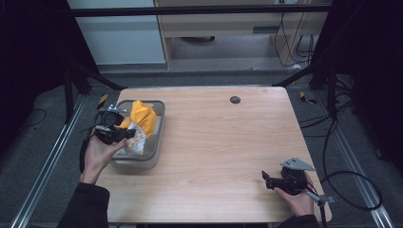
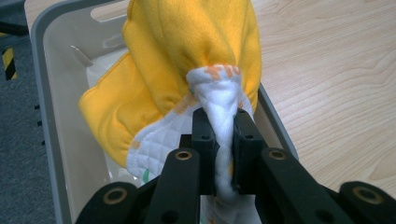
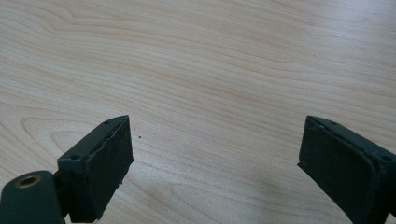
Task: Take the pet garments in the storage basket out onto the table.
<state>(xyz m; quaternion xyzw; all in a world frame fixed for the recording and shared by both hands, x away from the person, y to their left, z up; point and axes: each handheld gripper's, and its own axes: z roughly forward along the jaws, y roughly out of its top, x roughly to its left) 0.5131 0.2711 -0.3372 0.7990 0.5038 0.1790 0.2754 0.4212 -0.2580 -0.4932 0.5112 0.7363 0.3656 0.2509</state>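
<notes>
My left gripper (image 2: 219, 154): jaws pinching the cloth (image 2: 187, 60) by its white quilted edge | cloth: bunched over the bin (image 1: 157, 142), table's 9 o'clock, rising toward 12 from my jaws | my right gripper (image 3: 212, 163): spread, nothing between, low over bare table (image 1: 218, 142) at 5 o'clock, well apart | nearer hand: left, I judge.

Dark sleeves, black grippers with brass-ringed screw holes, flat black fingers (image 3: 100, 172), and a grey three-cornered plate.
</notes>
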